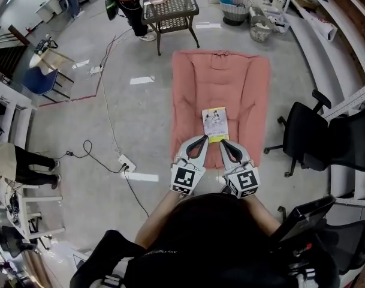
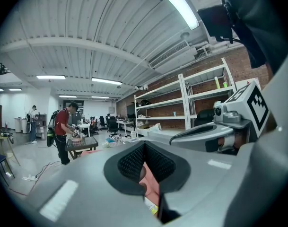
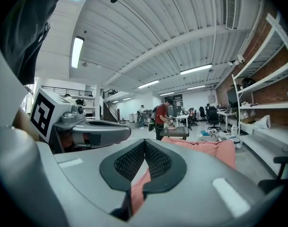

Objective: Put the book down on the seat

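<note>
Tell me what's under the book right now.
The book lies flat on the pink seat cushion, which is spread on the grey floor. The patch directly beneath is covered by the book, so anything else under it cannot be seen.

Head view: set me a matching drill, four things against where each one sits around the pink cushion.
Things:
1. book
2. wicker table
3. black office chair
4. power strip

Places:
A. on the floor, left of the pink cushion
B. lying on the cushion
C. past the cushion's far end
D. right of the cushion

Pairs: 1-B, 2-C, 3-D, 4-A.
</note>
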The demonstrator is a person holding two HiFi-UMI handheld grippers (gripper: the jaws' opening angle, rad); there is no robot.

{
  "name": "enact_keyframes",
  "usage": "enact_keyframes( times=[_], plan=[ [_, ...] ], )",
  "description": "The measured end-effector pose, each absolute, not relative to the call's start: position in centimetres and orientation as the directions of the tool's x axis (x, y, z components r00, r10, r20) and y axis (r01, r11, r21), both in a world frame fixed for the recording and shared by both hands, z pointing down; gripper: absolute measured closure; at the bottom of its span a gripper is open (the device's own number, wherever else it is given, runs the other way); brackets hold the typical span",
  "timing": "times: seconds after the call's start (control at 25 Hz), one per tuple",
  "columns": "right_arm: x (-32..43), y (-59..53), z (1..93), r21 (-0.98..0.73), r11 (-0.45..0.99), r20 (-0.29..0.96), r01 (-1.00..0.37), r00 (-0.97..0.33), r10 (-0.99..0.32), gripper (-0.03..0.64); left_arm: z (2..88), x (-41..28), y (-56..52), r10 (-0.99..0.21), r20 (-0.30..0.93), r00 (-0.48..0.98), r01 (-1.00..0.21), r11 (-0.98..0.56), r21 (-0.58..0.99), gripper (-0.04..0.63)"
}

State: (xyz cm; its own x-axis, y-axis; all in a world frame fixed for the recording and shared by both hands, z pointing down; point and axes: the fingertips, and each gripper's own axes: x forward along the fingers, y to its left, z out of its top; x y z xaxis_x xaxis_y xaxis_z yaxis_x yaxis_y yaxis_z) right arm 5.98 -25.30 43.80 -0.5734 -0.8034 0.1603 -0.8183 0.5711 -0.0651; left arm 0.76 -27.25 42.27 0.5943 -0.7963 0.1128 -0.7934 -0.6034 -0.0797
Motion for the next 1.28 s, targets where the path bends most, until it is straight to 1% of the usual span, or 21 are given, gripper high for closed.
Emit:
enact_keyframes(
  times=[0.2, 0.8, 1.28],
  plan=[
    [6.4, -25.3, 44.0, -0.079, 0.552, 0.162, -0.83, -0.557, -0.814, 0.604, 42.4, 0.5, -27.5, -0.806, 0.114, 0.58, -0.806, -0.589, -0.065, 0.594],
    [4.9, -24.9, 44.1, -0.067, 0.566, 0.163, -0.822, -0.569, -0.806, 0.605, 41.8, -0.6, -27.3, -0.816, 0.094, 0.571, -0.814, -0.577, -0.066, 0.594],
    [5.4, -25.2, 43.6, -0.044, 0.578, 0.18, -0.815, -0.576, -0.798, 0.606, 41.0, 0.7, -27.6, -0.8, 0.09, 0.593, -0.796, -0.599, -0.081, 0.594]
  ],
)
